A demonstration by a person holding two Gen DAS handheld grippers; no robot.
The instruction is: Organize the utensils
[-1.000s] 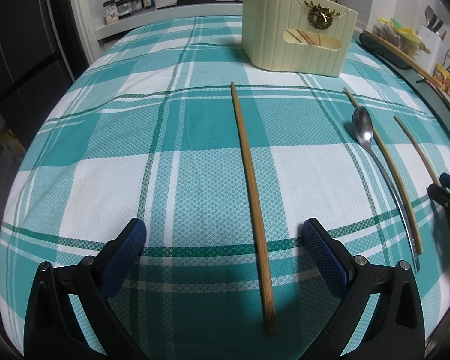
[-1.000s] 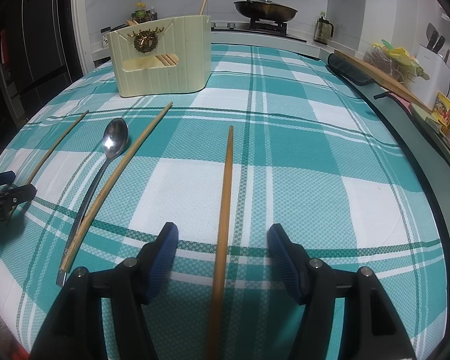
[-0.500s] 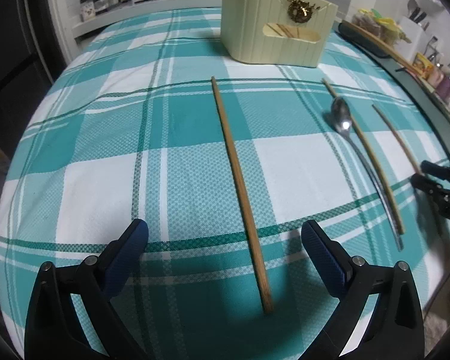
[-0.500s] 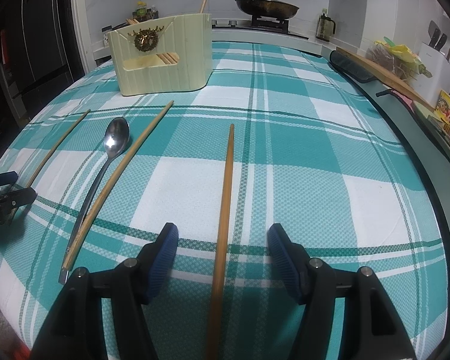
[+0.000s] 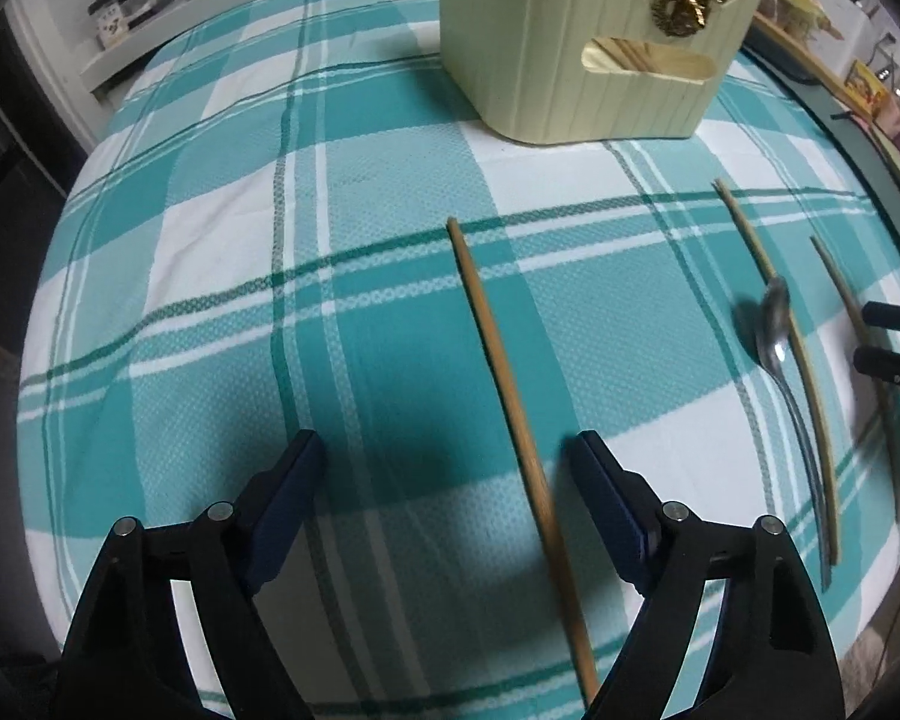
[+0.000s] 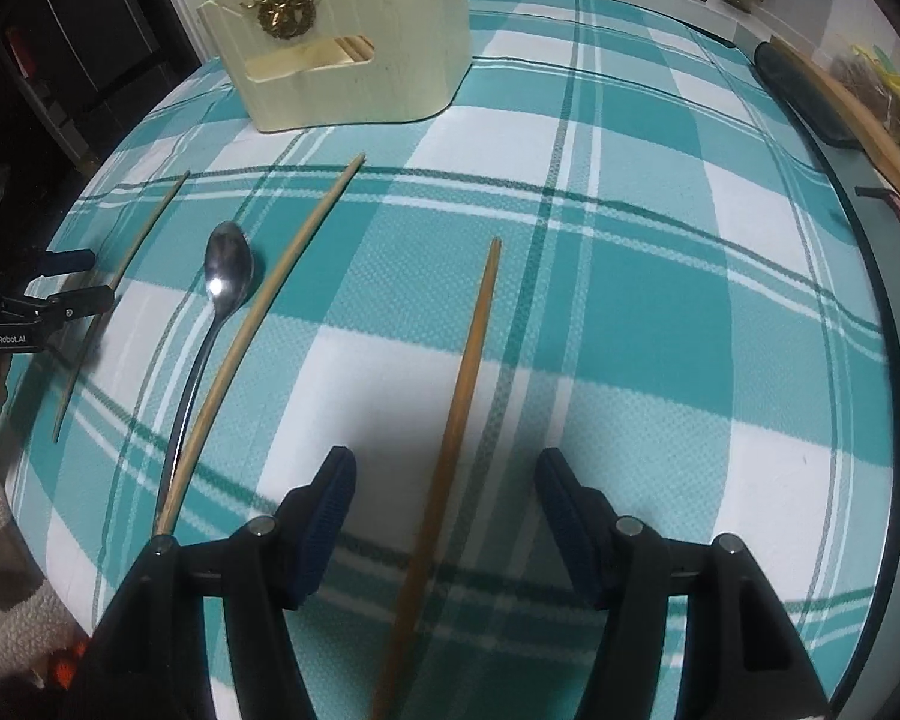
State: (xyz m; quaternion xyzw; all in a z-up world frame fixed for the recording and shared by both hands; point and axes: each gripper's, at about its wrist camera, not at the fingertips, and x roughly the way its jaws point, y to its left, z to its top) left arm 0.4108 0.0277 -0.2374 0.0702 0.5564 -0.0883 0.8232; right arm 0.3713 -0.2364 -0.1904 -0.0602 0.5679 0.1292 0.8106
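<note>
My left gripper (image 5: 447, 480) points steeply down at the table, its jaws spread and closing. A wooden chopstick (image 5: 501, 354) lies on the cloth between them, nearer the right-hand pad; neither pad touches it that I can see. My right gripper (image 6: 444, 504) stands likewise, jaws apart and gripping nothing, with a darker chopstick (image 6: 468, 378) running lengthwise through the gap, clear of both pads.

Working outward: in the right wrist view, a lighter chopstick (image 6: 270, 312) lies diagonally to the left of the gripper, its near end just beside the left finger's joint. A metal spoon (image 6: 225, 276) lies alongside it, bowl facing away from me, handle close against the chopstick's near half. Further left is a thin chopstick (image 6: 120, 276), and over it the tip of my left gripper shows at the picture's edge. In the left wrist view the same items lie to the right, somewhat blurred, with the right gripper's tips at the edge.

All four chopsticks and the spoon rest flat on the teal-and-white checked tablecloth (image 6: 660, 312). At the far side stands a cream utensil holder (image 5: 576, 42) with a gold ornament on its front; chopsticks show through its window slot.
</note>
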